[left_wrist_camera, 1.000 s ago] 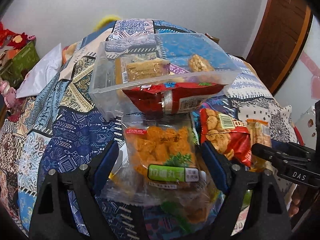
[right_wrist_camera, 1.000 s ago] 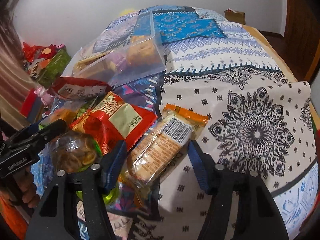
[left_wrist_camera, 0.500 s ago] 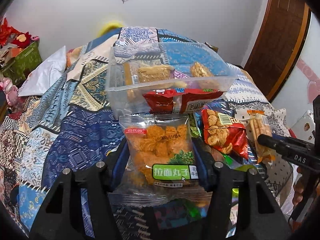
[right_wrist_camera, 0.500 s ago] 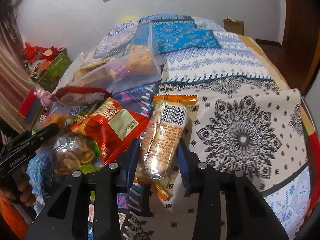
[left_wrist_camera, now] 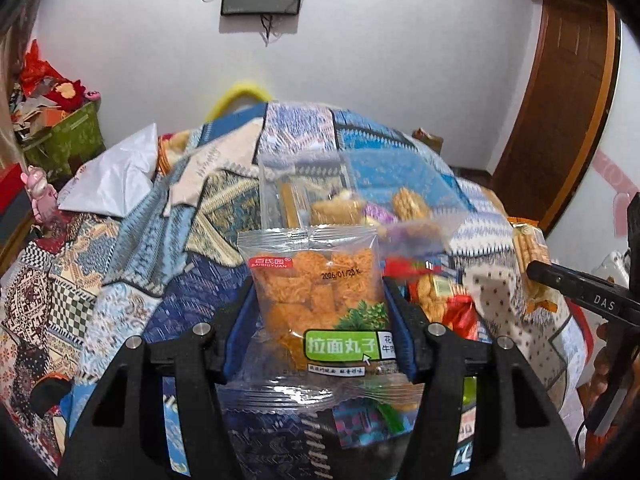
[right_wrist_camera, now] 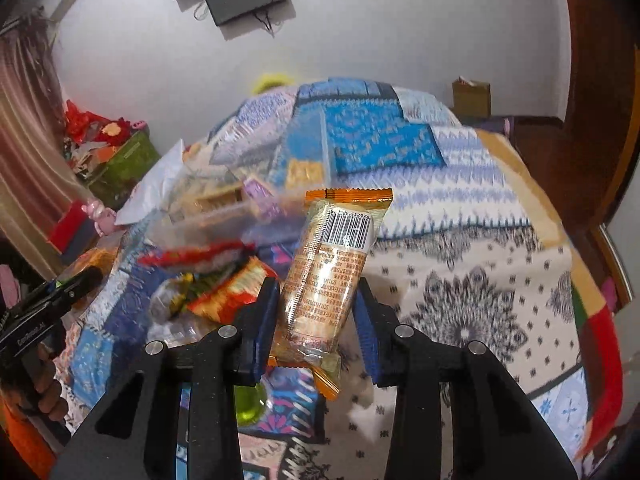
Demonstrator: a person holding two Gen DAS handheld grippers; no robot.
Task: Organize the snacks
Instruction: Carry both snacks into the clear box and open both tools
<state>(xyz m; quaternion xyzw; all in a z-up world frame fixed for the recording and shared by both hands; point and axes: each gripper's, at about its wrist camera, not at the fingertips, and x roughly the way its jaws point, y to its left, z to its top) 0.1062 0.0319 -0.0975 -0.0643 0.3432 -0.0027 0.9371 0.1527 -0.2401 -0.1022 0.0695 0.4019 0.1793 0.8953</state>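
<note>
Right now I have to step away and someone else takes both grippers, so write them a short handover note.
Left gripper: shut on the ramen-ball snack bag, lifted off the bed.
Right gripper: shut on the orange-edged biscuit packet, also lifted.
Clear plastic bin sits on the patchwork quilt ahead of both grippers, and already holds several snacks.
Still loose on the quilt in front of the bin: a red snack bag and a few other packets beside it, blurred.
Left to do: drop both held packs into the bin, then collect the loose ones.
</note>
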